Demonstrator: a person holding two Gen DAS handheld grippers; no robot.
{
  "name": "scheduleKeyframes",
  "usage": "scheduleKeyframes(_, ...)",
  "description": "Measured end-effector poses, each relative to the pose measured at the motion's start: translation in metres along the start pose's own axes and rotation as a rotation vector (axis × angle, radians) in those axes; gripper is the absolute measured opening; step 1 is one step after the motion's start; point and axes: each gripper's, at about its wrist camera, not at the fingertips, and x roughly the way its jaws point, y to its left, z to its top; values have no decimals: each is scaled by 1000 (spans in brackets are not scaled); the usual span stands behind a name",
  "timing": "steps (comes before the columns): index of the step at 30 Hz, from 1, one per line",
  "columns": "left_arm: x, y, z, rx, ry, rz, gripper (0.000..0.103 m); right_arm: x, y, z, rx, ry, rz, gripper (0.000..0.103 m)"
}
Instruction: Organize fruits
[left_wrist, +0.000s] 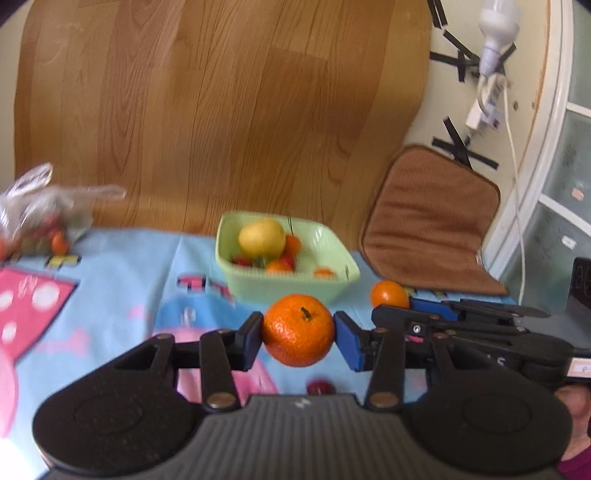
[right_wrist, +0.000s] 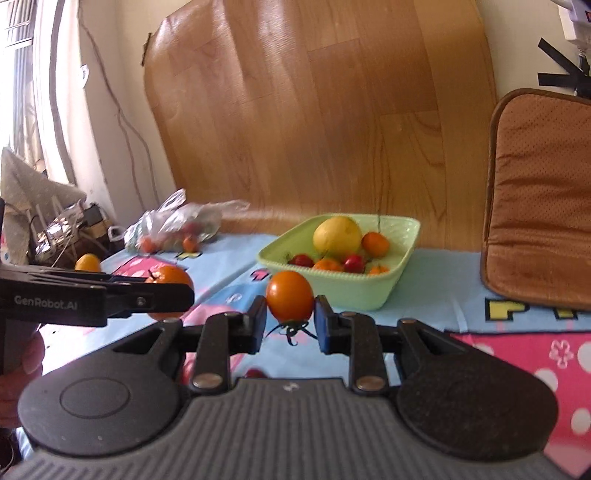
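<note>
Far off to the left of the jaws, a plastic bag (left_wrist: 40, 214) with more fruit inside, waiting. Left gripper (left_wrist: 298, 334) squeezed tight on a mandarin (left_wrist: 298, 329), stem up, lifted off the cloth (left_wrist: 122, 266) for carrying. Right gripper (right_wrist: 290, 319) pinched on a small orange tomato (right_wrist: 290, 296), stem hanging down. Straight ahead of both jaws, the green basket (right_wrist: 354, 291), already half full. Probably the drop spot for both fruits.

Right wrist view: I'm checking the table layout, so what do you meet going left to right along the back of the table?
Plastic bag of fruit → green basket holding a yellow fruit → brown cushion.
</note>
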Motion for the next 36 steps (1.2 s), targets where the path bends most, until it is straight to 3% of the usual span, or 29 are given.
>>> scheduleKeyframes(4,51,16,38,-3,12,-30,42,43,-27,20,40,-2,-39,30)
scheduleKeyframes(9,125,27,58,26,100,-40,42,92,-43,26,40,38,-74,30)
scheduleKeyframes(15,173,36,62,18,178,-63,41,98,-54,22,51,49,-145,32)
scheduleKeyframes(22,137,29,61,30,127,-69,41,31,-28,18,60,-30,-187,32)
scheduleKeyframes(28,68,26,49,63,62,-53,43,-12,16,-3,122,-65,-100,32)
scheduleKeyframes(33,28,37,38,23,23,-47,42,-32,39,-35,128,-15,-51,32)
scheduleKeyframes(36,11,47,27,-20,9,-40,42,-33,49,-37,76,8,-65,32)
